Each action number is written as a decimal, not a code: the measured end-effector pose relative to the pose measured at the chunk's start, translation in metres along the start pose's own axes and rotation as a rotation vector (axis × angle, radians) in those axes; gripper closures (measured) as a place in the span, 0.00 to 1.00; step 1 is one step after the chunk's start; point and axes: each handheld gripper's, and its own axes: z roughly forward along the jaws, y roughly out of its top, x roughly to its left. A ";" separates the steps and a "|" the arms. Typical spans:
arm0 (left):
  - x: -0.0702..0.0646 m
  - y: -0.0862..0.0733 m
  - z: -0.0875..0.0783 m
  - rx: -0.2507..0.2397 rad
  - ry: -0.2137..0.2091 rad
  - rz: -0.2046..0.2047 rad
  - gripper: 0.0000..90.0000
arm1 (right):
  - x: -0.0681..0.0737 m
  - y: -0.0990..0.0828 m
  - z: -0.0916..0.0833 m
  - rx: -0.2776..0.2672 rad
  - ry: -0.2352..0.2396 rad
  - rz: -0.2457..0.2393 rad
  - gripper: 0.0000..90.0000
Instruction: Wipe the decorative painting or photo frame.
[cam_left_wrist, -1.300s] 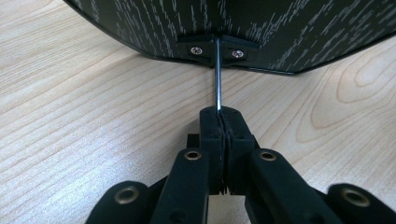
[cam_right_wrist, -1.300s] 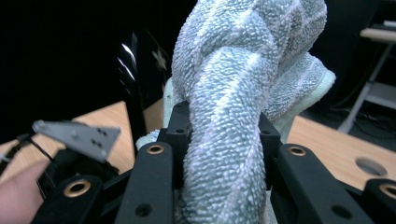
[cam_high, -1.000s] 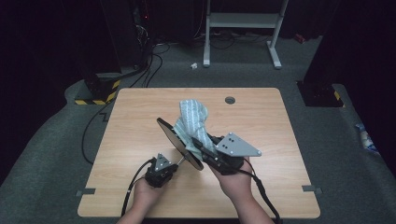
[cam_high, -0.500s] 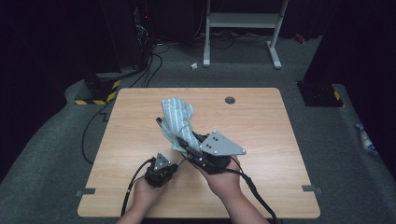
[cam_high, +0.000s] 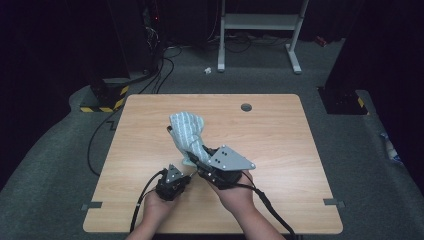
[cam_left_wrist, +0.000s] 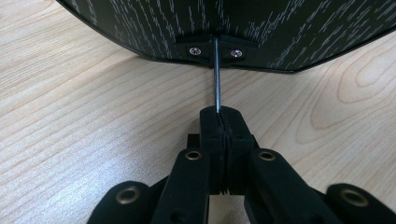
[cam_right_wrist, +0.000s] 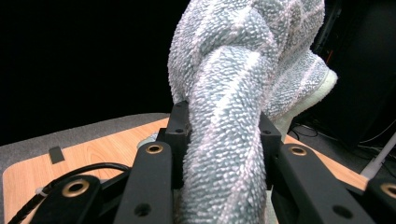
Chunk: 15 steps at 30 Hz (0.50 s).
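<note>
Towel (cam_high: 187, 134), striped grey-blue terry, hides the right hand-held gripper (cam_high: 196, 161) clamping it; at seven o'clock, left hand-held gripper (cam_left_wrist: 219, 122) pinches a thin metal rod (cam_left_wrist: 217, 74).

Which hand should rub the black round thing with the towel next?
Right. The right gripper is shut on the towel, beside the black pan. The left gripper is busy clamping the pan's thin metal rod.

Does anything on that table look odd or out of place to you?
Yes, the pan stands tilted on its side rather than flat, held by the thin metal rod of its handle in the left claw. The right claw presses a bunched towel against it.
</note>
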 end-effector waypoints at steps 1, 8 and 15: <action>0.000 0.000 0.000 0.000 0.001 0.001 0.99 | -0.001 -0.003 -0.001 -0.001 0.002 0.006 0.75; -0.001 0.000 0.000 0.003 -0.004 -0.005 0.99 | -0.002 -0.027 -0.009 0.020 0.011 0.041 0.75; -0.001 0.000 0.000 -0.002 0.006 0.003 0.99 | -0.006 -0.061 -0.022 0.085 0.004 0.087 0.75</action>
